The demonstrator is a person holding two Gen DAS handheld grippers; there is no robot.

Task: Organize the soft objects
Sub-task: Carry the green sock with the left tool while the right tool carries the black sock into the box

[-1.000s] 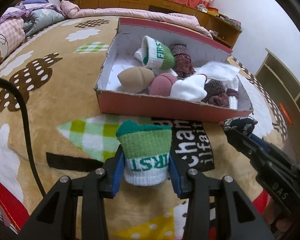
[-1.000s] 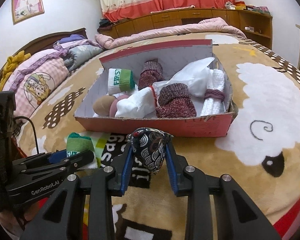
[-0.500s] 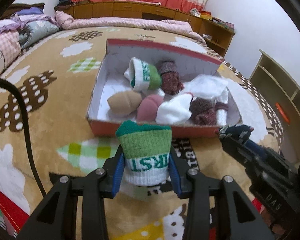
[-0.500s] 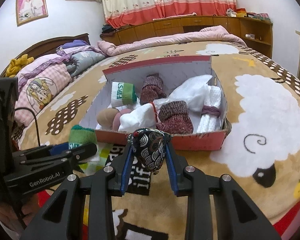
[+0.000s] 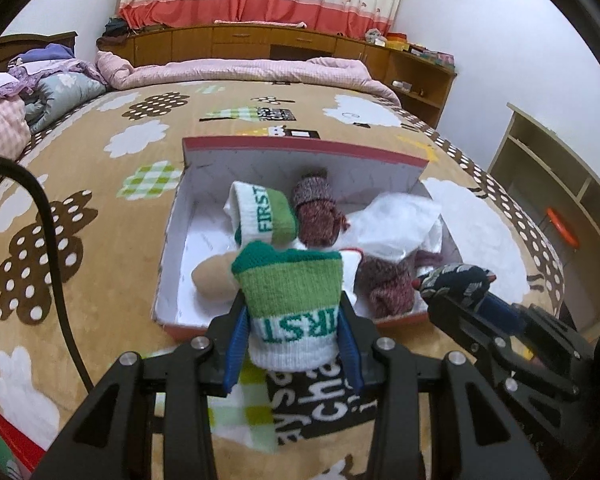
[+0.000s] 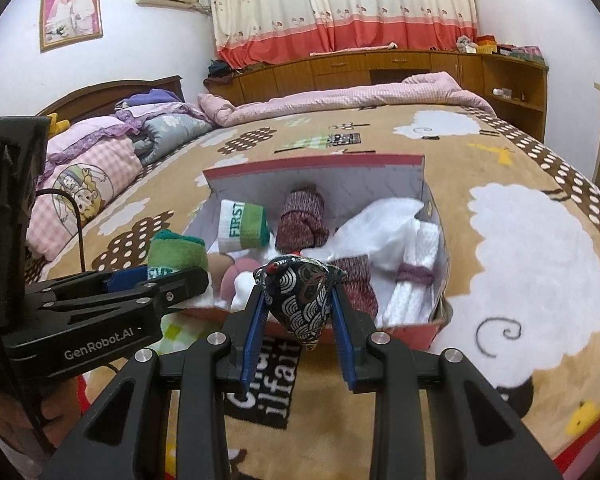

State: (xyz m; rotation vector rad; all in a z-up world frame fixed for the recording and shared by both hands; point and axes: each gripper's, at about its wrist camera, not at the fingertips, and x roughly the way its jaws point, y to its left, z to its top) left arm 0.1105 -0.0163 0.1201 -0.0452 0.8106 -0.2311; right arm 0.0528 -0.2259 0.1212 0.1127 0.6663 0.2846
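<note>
My left gripper (image 5: pixel 292 320) is shut on a green and white rolled sock (image 5: pixel 290 300) marked "FIRST" and holds it above the near wall of a red cardboard box (image 5: pixel 300 148). My right gripper (image 6: pixel 298 312) is shut on a dark navy patterned pouch (image 6: pixel 298 300), held above the box's near wall (image 6: pixel 404 332). The box holds a matching green and white sock (image 5: pixel 262 218), maroon socks (image 5: pixel 318 212), a tan sock (image 5: pixel 214 278), a white cloth (image 5: pixel 396 220) and white rolled towels (image 6: pixel 414 276). Each gripper shows in the other's view, the left (image 6: pixel 168 276) and the right (image 5: pixel 456 280).
The box lies on a bed with a tan patterned blanket (image 5: pixel 100 200). Folded quilts and pillows (image 6: pixel 100 160) lie at the head end. A pink quilt (image 5: pixel 240 72) runs along the far side. Wooden cabinets (image 6: pixel 380 68) line the wall; a shelf unit (image 5: pixel 560 184) stands at right.
Both grippers have risen and moved forward toward the box with their loads, so the box now lies lower and closer under them. The grips have not changed.
</note>
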